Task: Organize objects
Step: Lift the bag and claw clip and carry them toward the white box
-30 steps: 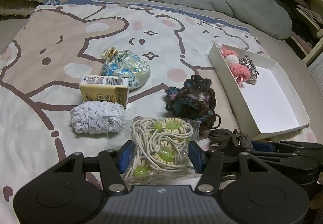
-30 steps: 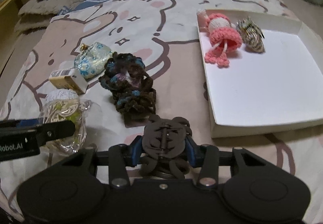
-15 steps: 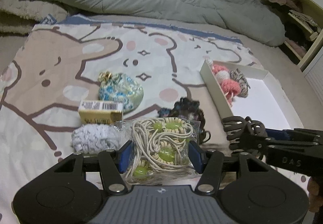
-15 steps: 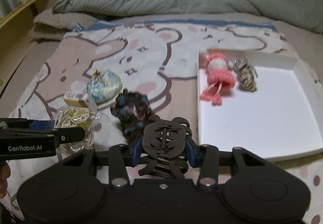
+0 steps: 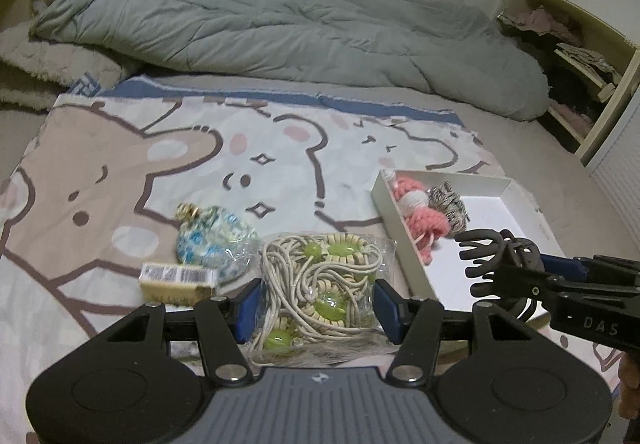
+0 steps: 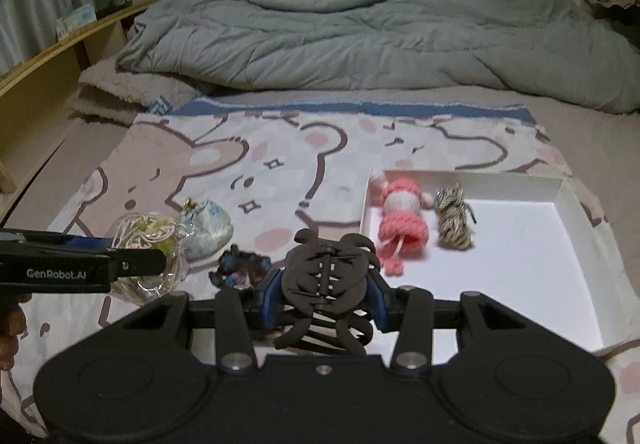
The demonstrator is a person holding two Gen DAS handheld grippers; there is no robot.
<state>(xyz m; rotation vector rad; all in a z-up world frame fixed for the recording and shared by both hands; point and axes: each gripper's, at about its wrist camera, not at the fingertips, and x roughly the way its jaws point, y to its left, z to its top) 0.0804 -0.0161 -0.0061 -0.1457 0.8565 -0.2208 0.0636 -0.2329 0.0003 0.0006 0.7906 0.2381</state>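
Observation:
My left gripper (image 5: 318,304) is shut on a clear bag of cream cord and green beads (image 5: 320,284), held above the bed; it also shows in the right wrist view (image 6: 148,244). My right gripper (image 6: 324,294) is shut on a dark brown claw hair clip (image 6: 326,280), seen from the left wrist view (image 5: 496,264) over the near left corner of the white box (image 6: 520,268). A pink crochet doll (image 6: 402,219) and a striped scrunchie (image 6: 454,219) lie in the box's far left corner.
On the bear-print blanket (image 5: 120,163) lie a blue floral pouch (image 5: 212,238), a yellow barcoded box (image 5: 178,282) and a dark crochet scrunchie (image 6: 240,268). A grey duvet (image 5: 280,31) is heaped at the back. Shelves (image 5: 572,55) stand at the right.
Both grippers have lifted with their loads, so the bed items look lower and farther. The right gripper with the clip now hangs over the box's near left corner.

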